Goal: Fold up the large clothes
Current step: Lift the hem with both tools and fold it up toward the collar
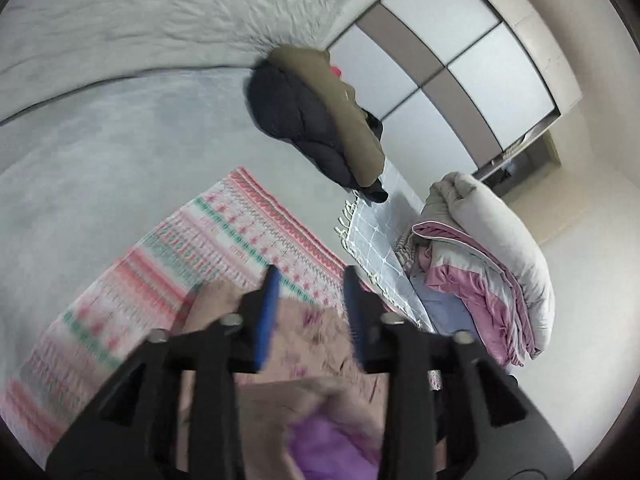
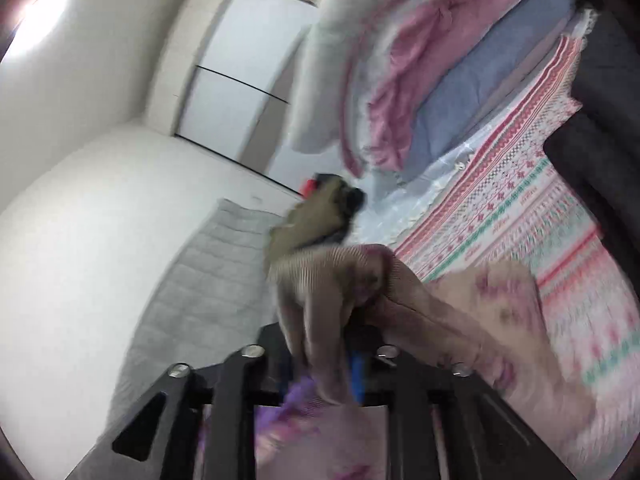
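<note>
the garment [image 1: 320, 344] lies on the patterned blanket [image 1: 168, 264], under the left tool [image 1: 310, 304], whose pads stand apart with nothing pressed between them. in the right wrist view a fold of the garment [image 2: 332, 304] hangs between the fingers of the right tool [image 2: 320, 360]. beyond the blanket, a jacket pile [image 1: 316, 120] sits on the bed [image 1: 100, 160]; to its right a bedding stack [image 1: 480, 264] rests beside a fringed cloth [image 1: 376, 240]. the wardrobe [image 1: 460, 60] stands behind.
</note>
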Demonstrator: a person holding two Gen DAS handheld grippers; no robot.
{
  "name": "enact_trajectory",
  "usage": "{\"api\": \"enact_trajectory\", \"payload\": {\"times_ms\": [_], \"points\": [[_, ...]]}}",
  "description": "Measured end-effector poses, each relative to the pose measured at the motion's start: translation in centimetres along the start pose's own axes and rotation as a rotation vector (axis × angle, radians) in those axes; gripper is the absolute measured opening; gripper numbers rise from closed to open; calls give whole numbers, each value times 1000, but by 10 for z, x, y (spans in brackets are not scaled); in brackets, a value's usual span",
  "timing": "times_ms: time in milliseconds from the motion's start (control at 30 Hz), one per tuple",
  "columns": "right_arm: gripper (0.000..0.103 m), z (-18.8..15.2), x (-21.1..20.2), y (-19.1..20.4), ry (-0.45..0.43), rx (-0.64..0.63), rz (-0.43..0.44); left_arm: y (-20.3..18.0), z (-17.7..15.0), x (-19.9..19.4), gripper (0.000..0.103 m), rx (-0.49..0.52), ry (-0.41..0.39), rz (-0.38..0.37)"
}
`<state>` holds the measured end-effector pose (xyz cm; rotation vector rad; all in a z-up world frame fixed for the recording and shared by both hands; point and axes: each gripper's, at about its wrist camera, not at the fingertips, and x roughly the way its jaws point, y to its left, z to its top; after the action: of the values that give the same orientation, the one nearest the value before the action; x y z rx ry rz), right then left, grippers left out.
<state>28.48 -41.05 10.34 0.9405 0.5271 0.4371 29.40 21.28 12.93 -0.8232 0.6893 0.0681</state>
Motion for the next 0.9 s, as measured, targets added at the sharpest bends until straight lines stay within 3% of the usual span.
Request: {"api": "enact_trajectory", "payload": {"times_ms": [33, 67, 100, 133, 167, 233, 300, 433, 533, 633, 767, 900], "points": [[64, 21, 33, -28, 87, 141, -124, 10, 10, 19, 38, -80, 60, 21], [64, 26, 40, -48, 105, 248, -189, 22, 12, 25, 38, -174, 77, 15], [65, 28, 35, -66, 59, 335, -203, 28, 8, 25, 38, -185, 59, -26], [68, 31, 27, -71, 8, 295, -176, 25, 3, 24, 40, -103, 41, -31], [71, 32, 21, -70, -20, 213, -171, 18, -7, 26, 42, 46, 28, 12], [75, 26, 12, -70, -52, 16, -263, 14, -31, 37, 49, 241, 55, 119], [75, 18, 17, -79, -22, -99, -348, 22, -55, 59, 51, 332, 150, 141], [75, 7, 46, -102, 116, -275, -490, 34, -73, 94, 56, 406, 251, 197], [75, 1, 62, -104, 158, -364, -520, 42, -73, 113, 60, 407, 292, 229], [75, -1, 86, -93, 208, -476, -520, 57, -69, 121, 60, 353, 271, 285], [75, -6, 121, -82, 267, -601, -526, 75, -66, 127, 62, 321, 273, 220], [72, -2, 168, -97, 358, -547, -566, 76, -71, 144, 63, 326, 305, 198]]}}
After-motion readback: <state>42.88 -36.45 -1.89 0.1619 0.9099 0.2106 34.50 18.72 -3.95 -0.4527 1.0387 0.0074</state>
